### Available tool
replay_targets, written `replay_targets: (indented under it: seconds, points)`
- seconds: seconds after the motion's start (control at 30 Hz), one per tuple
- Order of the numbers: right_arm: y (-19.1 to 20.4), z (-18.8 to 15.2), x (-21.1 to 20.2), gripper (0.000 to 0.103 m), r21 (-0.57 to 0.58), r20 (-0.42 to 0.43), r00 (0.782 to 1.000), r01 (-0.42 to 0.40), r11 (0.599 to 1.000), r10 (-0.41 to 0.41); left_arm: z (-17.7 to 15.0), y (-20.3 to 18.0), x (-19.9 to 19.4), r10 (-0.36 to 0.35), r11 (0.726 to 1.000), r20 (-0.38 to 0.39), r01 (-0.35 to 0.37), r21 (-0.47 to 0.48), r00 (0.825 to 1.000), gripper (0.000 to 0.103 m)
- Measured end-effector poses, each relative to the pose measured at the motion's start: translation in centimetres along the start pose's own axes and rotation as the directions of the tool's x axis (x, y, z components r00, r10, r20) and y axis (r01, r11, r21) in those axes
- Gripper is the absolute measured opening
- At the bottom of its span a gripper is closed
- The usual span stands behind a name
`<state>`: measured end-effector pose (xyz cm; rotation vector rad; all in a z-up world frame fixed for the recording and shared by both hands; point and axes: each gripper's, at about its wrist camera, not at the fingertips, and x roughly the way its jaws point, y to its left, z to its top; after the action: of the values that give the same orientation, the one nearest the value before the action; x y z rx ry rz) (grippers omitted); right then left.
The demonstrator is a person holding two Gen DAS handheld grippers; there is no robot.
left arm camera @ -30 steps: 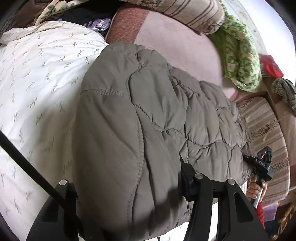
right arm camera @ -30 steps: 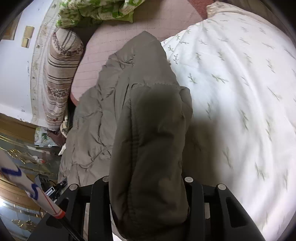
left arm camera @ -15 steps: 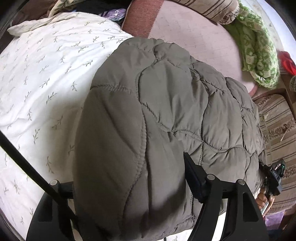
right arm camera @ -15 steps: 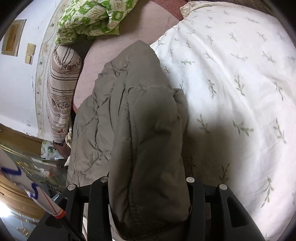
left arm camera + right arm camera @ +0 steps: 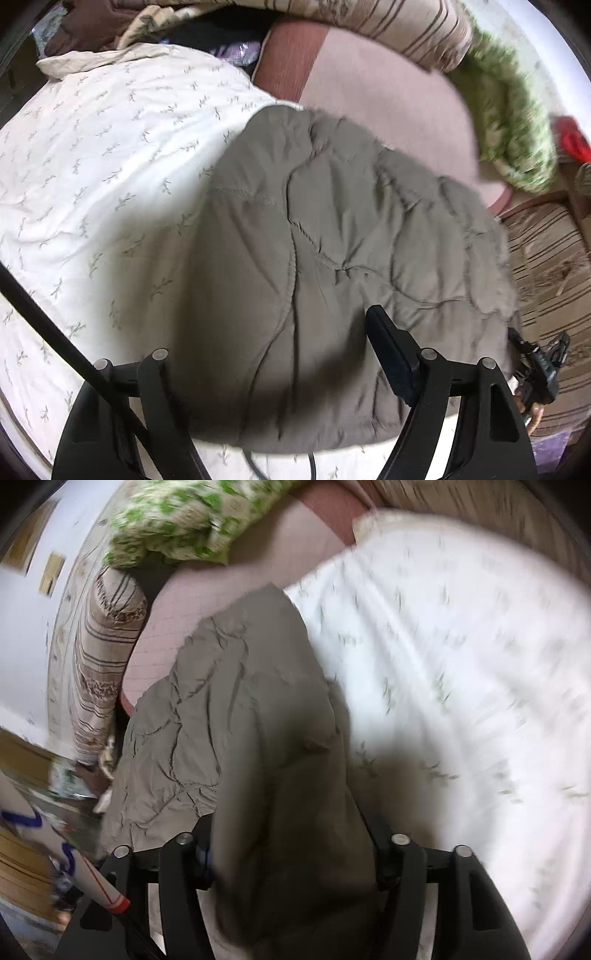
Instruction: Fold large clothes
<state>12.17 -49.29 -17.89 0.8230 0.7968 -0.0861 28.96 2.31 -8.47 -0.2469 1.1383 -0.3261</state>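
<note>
A grey-olive quilted jacket (image 5: 332,266) lies in a folded heap on a white leaf-print duvet (image 5: 110,177). In the left wrist view my left gripper (image 5: 277,332) straddles the jacket's near edge. Its jaws are opening; the right pad (image 5: 388,350) stands clear of the cloth and the left fingertip is hidden under it. My right gripper (image 5: 541,365) shows small at the jacket's right edge, with a hand on it. In the right wrist view a thick fold of the jacket (image 5: 280,768) still runs between the jaws of the right gripper (image 5: 290,823), which are opening.
Beyond the jacket lies a pink mattress cover (image 5: 388,107). A striped bolster (image 5: 103,657) and a green patterned blanket (image 5: 177,528) lie along the far side. A black cable (image 5: 55,332) crosses the left view. A white stick with a red tip (image 5: 74,860) sits at lower left.
Both grippers' jaws have widened around the jacket. The jacket has sunk onto the duvet and both cameras have drawn back from it, so more bed shows.
</note>
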Motion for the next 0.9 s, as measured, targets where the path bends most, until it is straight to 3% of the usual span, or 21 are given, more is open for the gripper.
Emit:
replay_targets:
  seconds: [0.13,0.2,0.23,0.3,0.33,0.47,0.6,0.7,0.77,0.83,0.9]
  points:
    - [2.7,-0.9,-3.2,0.072,-0.154,0.15,0.977,0.171,0.973,-0.148,-1.2,1.0,-2.2,0.022,1.0,0.053,-0.021,-0.021,0.998,0.079]
    - [3.2,-1.2,-3.5,0.072,-0.172,0.148,0.981,0.152,0.973,-0.127,-1.8,1.1,-2.4,0.038,0.999,0.064,-0.036,-0.025,0.997,0.079]
    - [3.3,-1.3,-3.3,0.066,-0.173,0.13,0.985,0.135,0.976,-0.114,-2.1,1.1,-2.3,0.055,0.998,0.058,-0.054,-0.024,0.997,0.079]
    - [3.1,-1.6,-2.1,0.042,-0.18,0.075,0.985,0.165,0.97,-0.153,-2.5,0.8,-1.3,0.119,0.993,0.047,-0.118,-0.006,0.992,0.079]
    - [3.1,-1.7,-1.5,0.041,-0.187,0.06,0.981,0.19,0.964,-0.182,-2.8,0.8,-1.1,0.141,0.99,0.043,-0.141,0.006,0.989,0.079]
    - [2.7,-1.2,-0.2,0.041,-0.208,0.024,0.974,0.227,0.951,-0.227,-3.5,-0.4,0.3,0.215,0.975,0.054,-0.217,0.047,0.975,0.079]
    - [1.8,-0.7,0.1,0.063,-0.179,0.024,0.969,0.244,0.953,-0.244,-3.9,-0.6,-0.3,0.233,0.97,0.083,-0.237,0.044,0.969,0.079]
    - [2.4,-0.5,-1.4,0.063,-0.161,0.08,0.969,0.245,0.956,-0.235,-4.4,-0.3,-0.9,0.246,0.968,0.099,-0.249,0.022,0.964,0.079]
    - [3.6,-0.8,-3.5,0.061,-0.181,0.188,0.942,0.31,0.933,-0.277,-5.0,-0.5,-1.4,0.278,0.96,0.13,-0.281,0.004,0.952,0.079]
    - [5.2,-1.5,-5.9,0.056,-0.186,0.324,0.892,0.386,0.904,-0.314,-5.5,-1.1,-1.6,0.311,0.948,0.17,-0.318,0.015,0.935,0.079]
    - [6.1,-2.1,-6.3,0.056,-0.21,0.333,0.902,0.353,0.912,-0.273,-5.9,-1.9,-1.1,0.355,0.929,0.197,-0.369,0.035,0.914,0.079]
